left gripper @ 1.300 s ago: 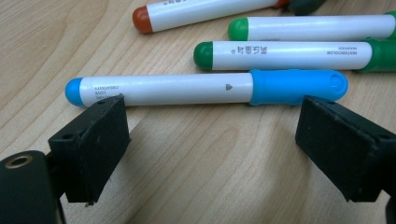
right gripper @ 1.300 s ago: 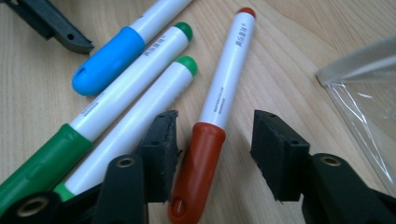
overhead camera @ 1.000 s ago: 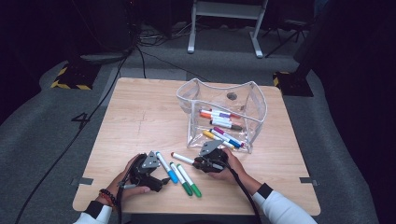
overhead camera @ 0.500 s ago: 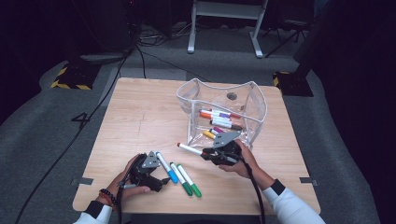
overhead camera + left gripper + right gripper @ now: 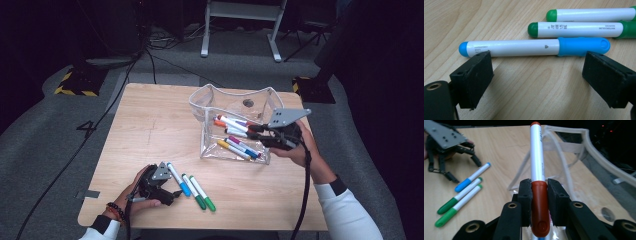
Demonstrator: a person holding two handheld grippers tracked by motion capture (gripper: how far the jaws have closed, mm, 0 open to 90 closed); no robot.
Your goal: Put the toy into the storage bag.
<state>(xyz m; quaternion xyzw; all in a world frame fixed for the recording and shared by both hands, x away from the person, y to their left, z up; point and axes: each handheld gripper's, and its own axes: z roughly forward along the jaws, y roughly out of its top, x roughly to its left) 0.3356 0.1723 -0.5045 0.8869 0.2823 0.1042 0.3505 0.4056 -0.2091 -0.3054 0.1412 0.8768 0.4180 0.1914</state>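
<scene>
- Right tool (image 5: 539,195): jaws pinching a red marker (image 5: 537,167) by its cap, the white barrel pointing away from the camera, red tip at the far end.
- High view: right tool (image 5: 272,135) is up off the bench, at the right-hand wall of the clear pouch (image 5: 220,97). Held marker points left over the pouch opening; can't tell whether it touches the rim.
- Pouch stands open near the far right of the bench (image 5: 150,120). A bunch of markers (image 5: 237,142) lies inside, mixed colours, piled roughly parallel.
- Left tool (image 5: 536,75): jaws spread wide, nothing between the pads. It sits low on the bench, pads to either side just in front of the blue marker (image 5: 534,47), not touching it.
- High view: left tool (image 5: 157,182) is at the near left of the bench, the hand resting on the wood.
- Three loose markers on the bench beside the left tool, side by side, close but apart: blue one nearest it, then two green markers (image 5: 576,29), (image 5: 594,15).
- Right gripper view shows the same three lying left of the pouch, well apart from it.
</scene>
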